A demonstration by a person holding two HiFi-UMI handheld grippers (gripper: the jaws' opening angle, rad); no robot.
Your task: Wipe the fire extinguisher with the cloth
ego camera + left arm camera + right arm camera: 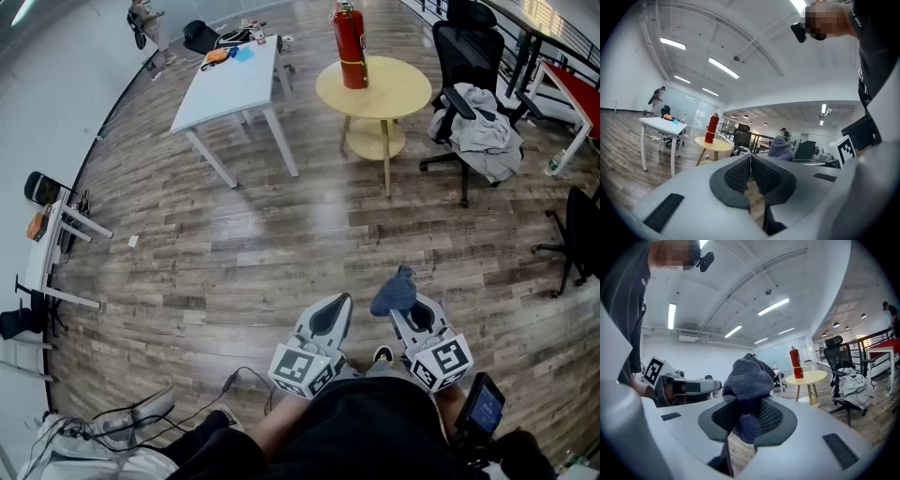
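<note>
Cloth (pixel 394 291) pinched in right gripper (pixel 409 311); left gripper (pixel 330 315) closed, empty. Fire extinguisher (pixel 350 45) upright, far ahead, near round table's (pixel 403 96) left edge.

Extinguisher (pixel 350 47) stands on round table (pixel 398 94), well ahead. Long table (pixel 230 89) lies to its left, chair (pixel 466 49) to its right. Cloth (pixel 394 292) sits in right gripper (pixel 405 306), beside left gripper (pixel 336 307).

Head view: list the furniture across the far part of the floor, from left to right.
White table → round yellow table, with the red fire extinguisher upright on it → black office chair, with grey clothing heaped on it → red-edged table at the right edge.
</note>
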